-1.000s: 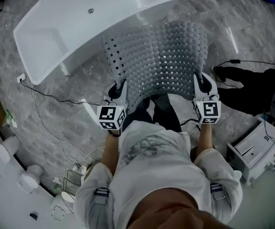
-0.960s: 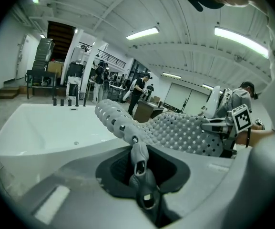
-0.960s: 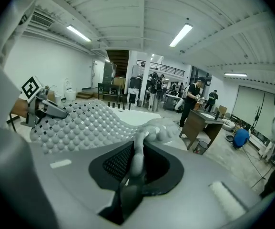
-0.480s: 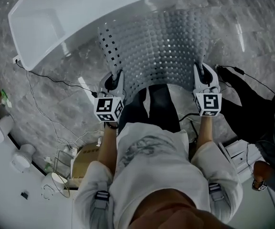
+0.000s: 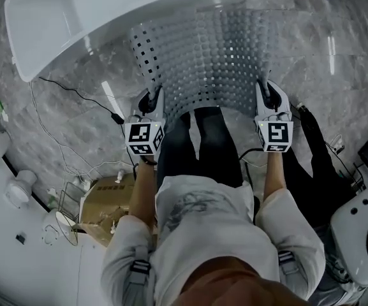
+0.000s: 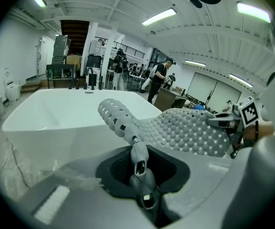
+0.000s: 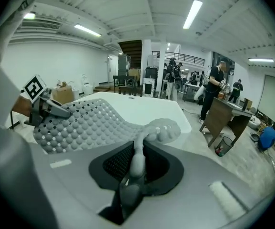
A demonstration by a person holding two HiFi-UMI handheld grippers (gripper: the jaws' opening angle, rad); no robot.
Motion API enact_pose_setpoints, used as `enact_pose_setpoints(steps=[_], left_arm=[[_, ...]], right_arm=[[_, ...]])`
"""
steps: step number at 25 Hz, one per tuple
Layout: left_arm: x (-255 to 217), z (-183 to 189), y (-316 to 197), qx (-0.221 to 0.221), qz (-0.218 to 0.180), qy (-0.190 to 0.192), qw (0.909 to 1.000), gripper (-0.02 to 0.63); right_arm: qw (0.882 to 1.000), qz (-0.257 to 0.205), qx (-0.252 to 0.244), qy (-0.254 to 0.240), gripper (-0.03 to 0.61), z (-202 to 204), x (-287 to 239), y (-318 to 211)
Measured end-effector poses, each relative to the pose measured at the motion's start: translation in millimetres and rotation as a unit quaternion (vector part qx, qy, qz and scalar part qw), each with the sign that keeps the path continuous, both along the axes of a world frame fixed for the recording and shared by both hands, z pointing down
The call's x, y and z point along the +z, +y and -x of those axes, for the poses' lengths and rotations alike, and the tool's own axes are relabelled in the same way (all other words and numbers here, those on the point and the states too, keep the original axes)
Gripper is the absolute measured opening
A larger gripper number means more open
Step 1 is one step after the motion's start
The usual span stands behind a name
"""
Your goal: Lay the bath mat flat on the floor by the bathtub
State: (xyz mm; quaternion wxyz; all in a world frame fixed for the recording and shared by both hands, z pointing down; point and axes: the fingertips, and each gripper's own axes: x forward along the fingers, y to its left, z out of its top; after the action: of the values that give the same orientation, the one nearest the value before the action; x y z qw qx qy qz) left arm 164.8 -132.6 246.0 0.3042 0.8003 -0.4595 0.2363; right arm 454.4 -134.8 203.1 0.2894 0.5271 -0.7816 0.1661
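The left tongs (image 5: 153, 101) and right tongs (image 5: 264, 94) each pinch a near corner of the bath mat (image 5: 212, 56), which is held spread just beside the bathtub (image 5: 56, 11), above the floor (image 5: 75, 120). This looks like the carrying step. Next, lower it flat alongside the bathtub, then release.

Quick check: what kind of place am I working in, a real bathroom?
Likely a mock bathroom inside an open workshop hall: a white bathtub stands on marbled floor, with a desk and people beyond.
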Motion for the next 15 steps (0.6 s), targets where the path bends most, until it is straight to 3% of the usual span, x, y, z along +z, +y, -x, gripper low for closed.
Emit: enact_pose_setpoints(steps=[15], left_arm=[[115,-25,-3,-0.028,0.008,-0.010,0.9995,0.061]], right_arm=[[1.000,-0.003,-0.020,0.010,0.057,-31,117,-13]])
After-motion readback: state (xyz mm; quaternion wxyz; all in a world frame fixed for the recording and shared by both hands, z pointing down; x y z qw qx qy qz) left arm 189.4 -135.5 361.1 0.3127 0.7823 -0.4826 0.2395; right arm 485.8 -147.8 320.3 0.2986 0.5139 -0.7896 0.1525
